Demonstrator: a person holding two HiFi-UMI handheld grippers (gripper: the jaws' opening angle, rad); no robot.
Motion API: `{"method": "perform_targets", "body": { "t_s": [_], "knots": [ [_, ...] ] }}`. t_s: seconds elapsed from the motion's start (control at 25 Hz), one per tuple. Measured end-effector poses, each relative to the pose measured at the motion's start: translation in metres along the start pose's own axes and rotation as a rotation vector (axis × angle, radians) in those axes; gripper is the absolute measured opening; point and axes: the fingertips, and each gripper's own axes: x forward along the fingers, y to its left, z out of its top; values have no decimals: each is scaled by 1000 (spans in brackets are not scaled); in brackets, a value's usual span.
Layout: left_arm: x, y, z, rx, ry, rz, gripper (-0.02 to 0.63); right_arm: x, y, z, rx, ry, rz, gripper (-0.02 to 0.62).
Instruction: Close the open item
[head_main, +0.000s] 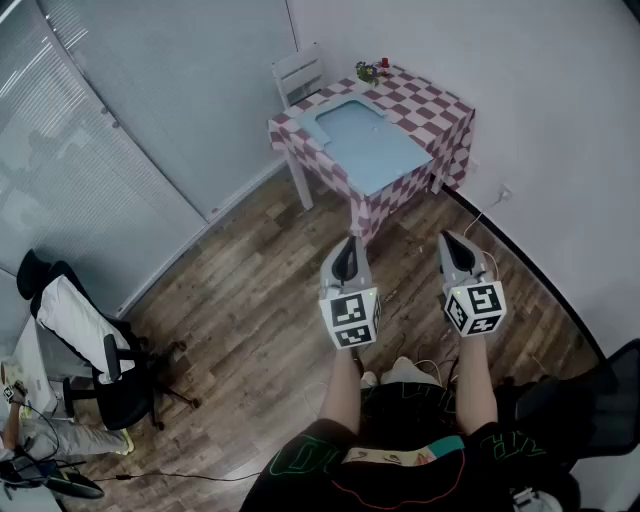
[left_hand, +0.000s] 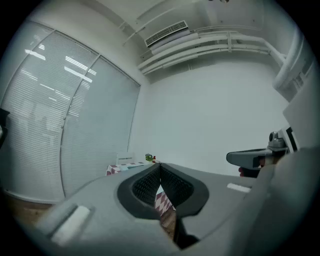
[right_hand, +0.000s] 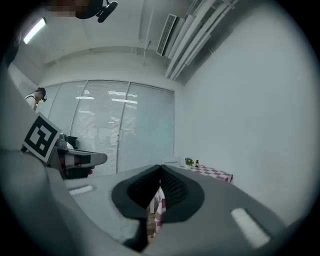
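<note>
Nearest, the person stands on the wood floor (head_main: 250, 300) with the left gripper (head_main: 347, 245) and the right gripper (head_main: 449, 240) held side by side and pointing ahead. Each gripper's own view shows its pads pressed together with nothing between them, and only a sliver of checked cloth shows past the jaws of the left gripper (left_hand: 160, 172) and the right gripper (right_hand: 160, 175). An office chair (head_main: 105, 375) sits near on the left, clear of the path. Far ahead stands the table (head_main: 440, 110) under its red-and-white checked cloth, and on it lies the item (head_main: 370, 145) to be closed. It is a pale blue, flat, wide thing well apart from both grippers, with what looks like a raised frame or flap along its far left part. From here its exact kind cannot be told. It seems thin and light, probably a stiff panel and not a soft one, so it should swing on its fold with little force. The free edge of the opened part looks like the best place to take hold. The other gripper should steady the base, since the cloth beneath may slide. Beyond the table are a white chair (head_main: 298, 72) and, on the far corner, a small plant (head_main: 367, 71).
</note>
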Motion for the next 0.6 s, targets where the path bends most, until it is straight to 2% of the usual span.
{"method": "perform_targets", "body": {
  "t_s": [0.32,0.6],
  "knots": [
    [-18,-10,2,27,-10,-14,9,-23,8,8,-1,-27,-10,3],
    [-19,0,-11,20,18,-13,9,-26,13,-4,-11,12,-23,3]
  ]
}}
